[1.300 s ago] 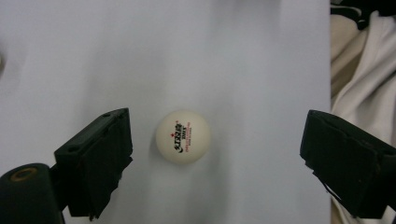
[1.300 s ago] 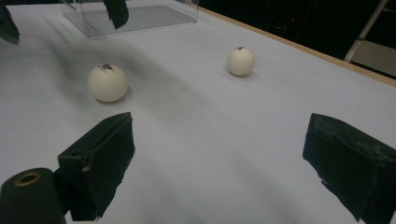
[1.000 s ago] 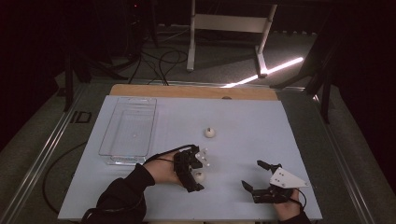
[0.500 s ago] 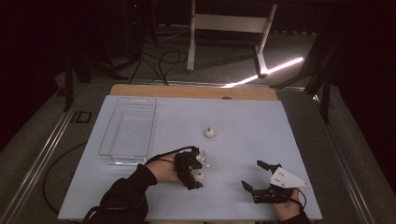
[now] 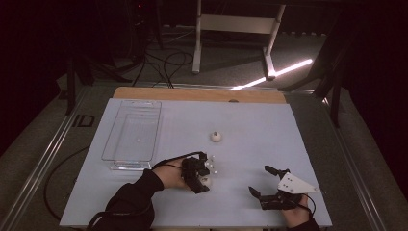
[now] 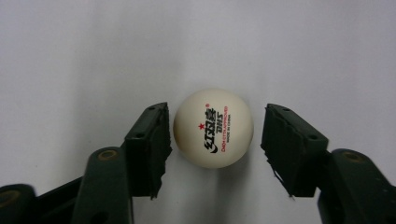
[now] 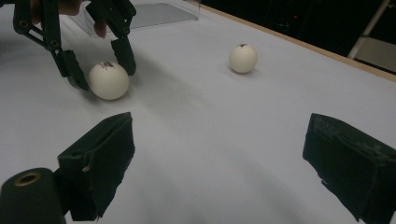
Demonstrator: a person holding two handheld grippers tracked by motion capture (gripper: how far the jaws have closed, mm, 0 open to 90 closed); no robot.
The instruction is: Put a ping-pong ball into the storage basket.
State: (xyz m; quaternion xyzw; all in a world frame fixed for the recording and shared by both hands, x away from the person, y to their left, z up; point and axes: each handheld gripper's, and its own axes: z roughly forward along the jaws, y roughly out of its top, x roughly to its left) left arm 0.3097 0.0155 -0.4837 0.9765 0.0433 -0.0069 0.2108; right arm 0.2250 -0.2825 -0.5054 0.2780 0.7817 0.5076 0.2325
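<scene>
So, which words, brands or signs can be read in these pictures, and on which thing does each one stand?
"DHS": on the ball between the left gripper's jaws.
Red star: same ball, beside black Chinese characters.
Small red print along them: too small to read surely.
Dark mark on the second ball: too blurred to read.

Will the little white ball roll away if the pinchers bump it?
Probably: the ball is round and lies loose on the flat white table. It looks like a ping-pong ball, likely very light. The left hand-held gripper hasn't quite pinched it.

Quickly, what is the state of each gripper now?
Left gripper: jaws just closing around the ping-pong ball, pads not yet pressing.
Right gripper: open, holding nothing.
</scene>
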